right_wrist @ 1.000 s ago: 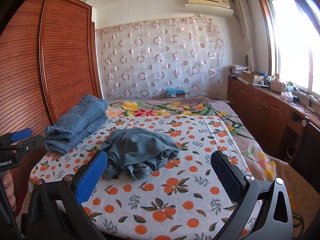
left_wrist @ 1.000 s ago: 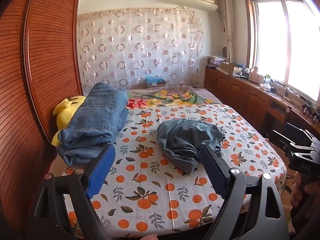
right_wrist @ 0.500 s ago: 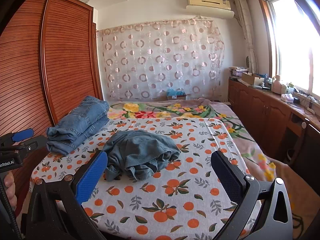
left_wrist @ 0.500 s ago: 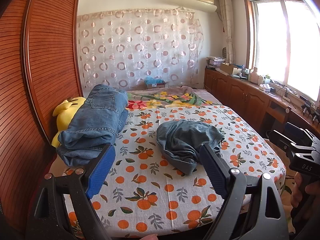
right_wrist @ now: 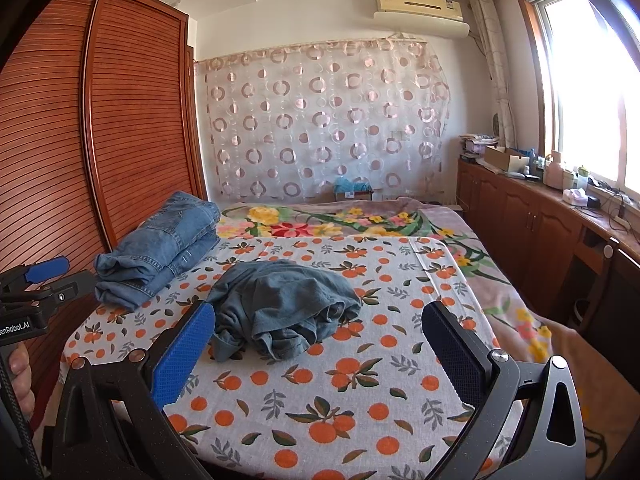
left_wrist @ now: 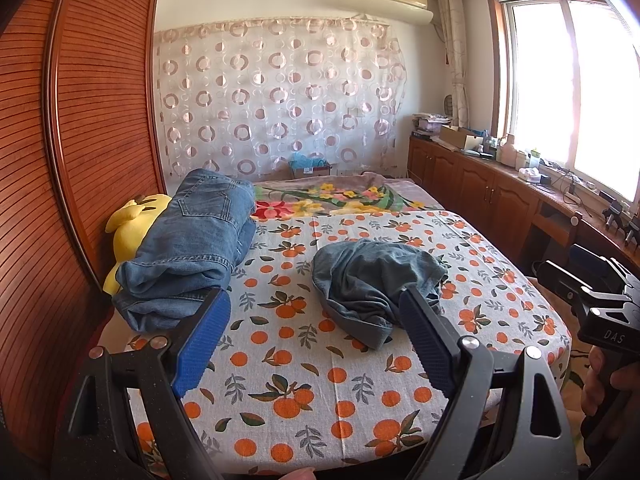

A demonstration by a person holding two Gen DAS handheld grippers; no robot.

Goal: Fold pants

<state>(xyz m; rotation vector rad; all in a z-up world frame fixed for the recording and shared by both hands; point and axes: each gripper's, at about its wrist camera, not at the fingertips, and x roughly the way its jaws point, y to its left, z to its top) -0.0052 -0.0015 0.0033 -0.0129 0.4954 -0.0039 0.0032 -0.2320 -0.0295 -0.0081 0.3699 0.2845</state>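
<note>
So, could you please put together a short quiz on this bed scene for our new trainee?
1. True or false: the crumpled pants lie in a heap near the middle of the orange-print sheet.
2. Multiple choice: where is the folded jeans stack? A) on the wooden counter by the window B) at the bed's edge beside the wardrobe, over a yellow plush toy C) on the floor
3. Fill in: both the left tool and the right tool have their jaws ____ and hold nothing.

Key: 1 true; 2 B; 3 open
</note>
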